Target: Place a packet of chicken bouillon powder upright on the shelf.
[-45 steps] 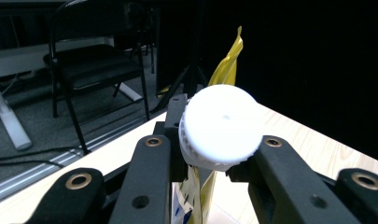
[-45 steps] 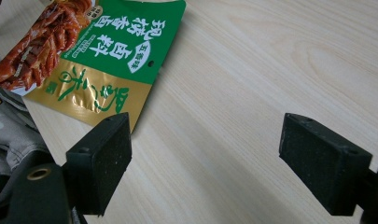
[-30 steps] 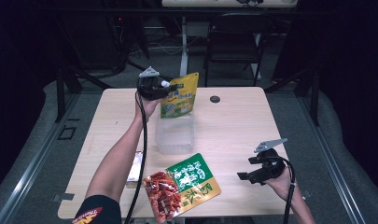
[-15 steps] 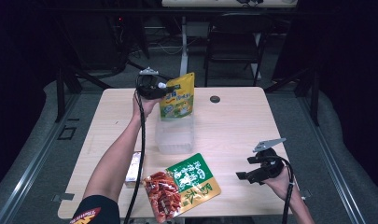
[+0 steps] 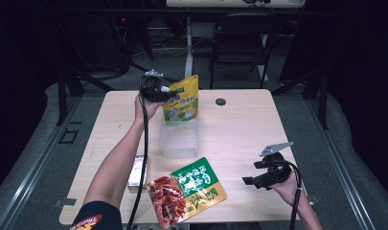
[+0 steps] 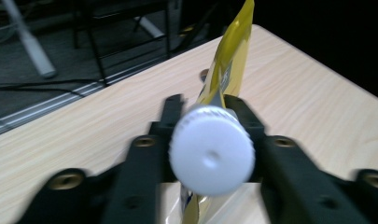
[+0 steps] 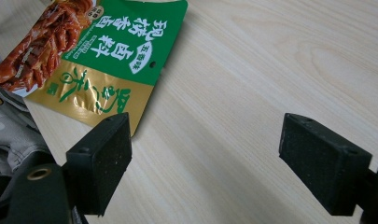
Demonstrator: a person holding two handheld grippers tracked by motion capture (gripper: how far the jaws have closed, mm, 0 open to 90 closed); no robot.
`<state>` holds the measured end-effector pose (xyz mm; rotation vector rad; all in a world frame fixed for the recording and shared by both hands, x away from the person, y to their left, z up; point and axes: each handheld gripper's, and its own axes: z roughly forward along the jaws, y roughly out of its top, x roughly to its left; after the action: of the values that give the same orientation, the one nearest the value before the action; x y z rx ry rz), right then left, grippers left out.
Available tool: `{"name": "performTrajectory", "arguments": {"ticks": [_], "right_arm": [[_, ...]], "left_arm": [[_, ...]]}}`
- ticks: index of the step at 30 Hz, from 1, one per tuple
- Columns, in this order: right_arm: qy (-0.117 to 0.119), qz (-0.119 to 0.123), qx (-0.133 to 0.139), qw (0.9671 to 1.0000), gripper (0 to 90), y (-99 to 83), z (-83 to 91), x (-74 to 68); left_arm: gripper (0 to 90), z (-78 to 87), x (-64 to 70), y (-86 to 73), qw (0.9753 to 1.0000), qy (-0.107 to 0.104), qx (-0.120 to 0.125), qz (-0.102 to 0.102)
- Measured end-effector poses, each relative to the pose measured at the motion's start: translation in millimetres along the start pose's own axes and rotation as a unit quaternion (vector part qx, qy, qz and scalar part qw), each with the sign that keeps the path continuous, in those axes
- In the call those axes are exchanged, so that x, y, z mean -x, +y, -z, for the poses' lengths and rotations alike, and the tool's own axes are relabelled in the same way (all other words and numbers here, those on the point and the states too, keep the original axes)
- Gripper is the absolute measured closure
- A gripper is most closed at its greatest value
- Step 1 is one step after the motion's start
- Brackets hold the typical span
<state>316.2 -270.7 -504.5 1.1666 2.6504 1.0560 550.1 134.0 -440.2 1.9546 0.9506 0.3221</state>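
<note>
Overhead, your left claw (image 5: 168,92) pinches the yellow pouch (image 5: 183,99) above the clear tub (image 5: 180,139) on the pale wood counter (image 5: 239,129). Your right claw (image 5: 249,181) hangs spread near the green packet (image 5: 197,186); dark room behind.

A light wooden table (image 5: 239,129) carries several loose things. Near its middle stands a clear plastic tub (image 5: 180,142), open at the top. Toward the near edge lies a flat snack bag (image 5: 187,190), green and gold with white lettering and a red picture of food at its left end; the right gripper view shows it (image 7: 102,51) flat on the wood. Just left of that bag lies a small white packet (image 5: 136,171), partly hidden. At the far edge, well apart from the rest, sits a small dark round disc (image 5: 221,101). Beyond the table, on the grey floor, stands a dark chair (image 5: 239,48) beside a white post (image 5: 188,40).
</note>
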Motion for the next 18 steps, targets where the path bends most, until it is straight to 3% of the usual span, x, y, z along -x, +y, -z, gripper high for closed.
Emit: {"name": "performTrajectory", "arguments": {"ticks": [4,9,18], "right_arm": [[-0.003,-0.003,0.005,1.0000,16.4,0.0,1.2,0.6],[-0.002,-0.003,0.004,1.0000,16.6,-0.3,2.3,1.4],[-0.012,-0.009,0.015,0.9998,17.4,-0.3,3.9,-0.9]], "left_arm": [[41.9,2.9,-2.4,-1.5,0.9998,0.011,0.007,0.017],[26.5,9.8,-0.7,-0.1,0.9996,0.021,0.011,0.013],[18.4,39.4,2.2,-2.2,0.9997,0.020,0.012,0.007]]}}
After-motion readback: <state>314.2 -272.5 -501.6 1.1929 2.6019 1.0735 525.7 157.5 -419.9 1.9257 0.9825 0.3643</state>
